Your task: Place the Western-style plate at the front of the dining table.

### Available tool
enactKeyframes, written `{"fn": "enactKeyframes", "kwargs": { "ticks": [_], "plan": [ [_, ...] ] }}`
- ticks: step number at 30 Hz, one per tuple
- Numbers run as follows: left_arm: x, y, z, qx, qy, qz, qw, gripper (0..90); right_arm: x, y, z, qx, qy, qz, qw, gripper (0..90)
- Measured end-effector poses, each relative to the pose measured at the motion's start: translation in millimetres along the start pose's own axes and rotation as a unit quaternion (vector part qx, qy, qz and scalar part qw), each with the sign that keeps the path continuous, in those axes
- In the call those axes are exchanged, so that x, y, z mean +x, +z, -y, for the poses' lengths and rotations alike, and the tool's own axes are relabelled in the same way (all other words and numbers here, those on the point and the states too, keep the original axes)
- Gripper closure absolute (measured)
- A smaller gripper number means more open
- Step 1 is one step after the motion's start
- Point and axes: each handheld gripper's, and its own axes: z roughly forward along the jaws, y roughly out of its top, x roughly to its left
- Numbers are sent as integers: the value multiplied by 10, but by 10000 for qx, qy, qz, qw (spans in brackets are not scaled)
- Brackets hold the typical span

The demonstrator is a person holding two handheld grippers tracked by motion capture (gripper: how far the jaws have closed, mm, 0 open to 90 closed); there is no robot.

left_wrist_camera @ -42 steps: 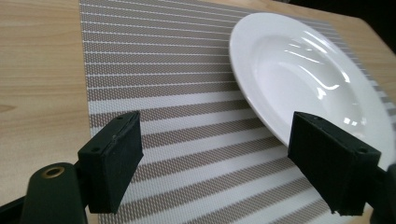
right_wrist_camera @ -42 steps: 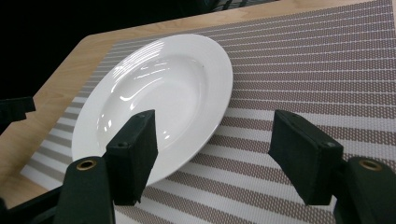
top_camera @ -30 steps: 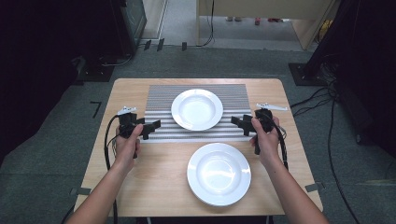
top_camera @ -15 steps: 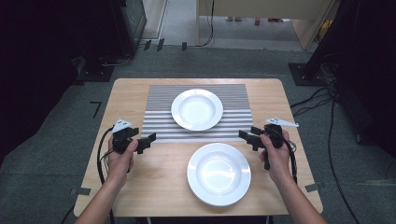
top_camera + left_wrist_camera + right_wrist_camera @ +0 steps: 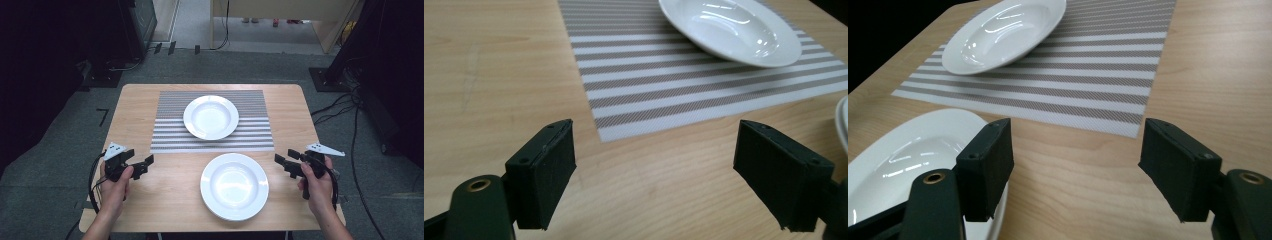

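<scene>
A white deep plate [image 5: 211, 117] sits on a grey striped placemat [image 5: 170, 135]. A second white plate [image 5: 234, 186] lies on bare wood nearer the person. My left gripper [image 5: 146, 164] hovers left of the near plate, open, nothing between its jaws. My right gripper [image 5: 282, 164] is just right of that plate, also open and empty. In the left gripper view, my left gripper [image 5: 656, 150] frames the mat's corner [image 5: 624, 125], with the far plate [image 5: 729, 30] beyond. In the right gripper view, my right gripper [image 5: 1078, 150] has its left jaw over the near plate's rim [image 5: 903, 150].
The wooden table [image 5: 135, 110] has bare strips left and right of the mat. Dark equipment and cables [image 5: 345, 110] stand on the grey floor around the table. A light wooden cabinet [image 5: 280, 20] is at the back.
Both hands have drawn back from the sides of the far plate toward the near edge of the table and slightly outward. They now flank the near plate. Both plates stayed put.
</scene>
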Motion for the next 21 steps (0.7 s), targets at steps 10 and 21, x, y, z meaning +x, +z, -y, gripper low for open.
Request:
{"fn": "enactKeyframes", "kwargs": {
  "ticks": [10, 21],
  "plan": [
    [185, -214, 292, 91, -113, -291, 9995, 170, -195, -311, 260, -104, -157, 421, 9989, 296],
    [357, -336, 575, 274, -212, -743, 9966, 170, -435, -530, 549, 82, 73, 657, 9978, 289]
  ]
}}
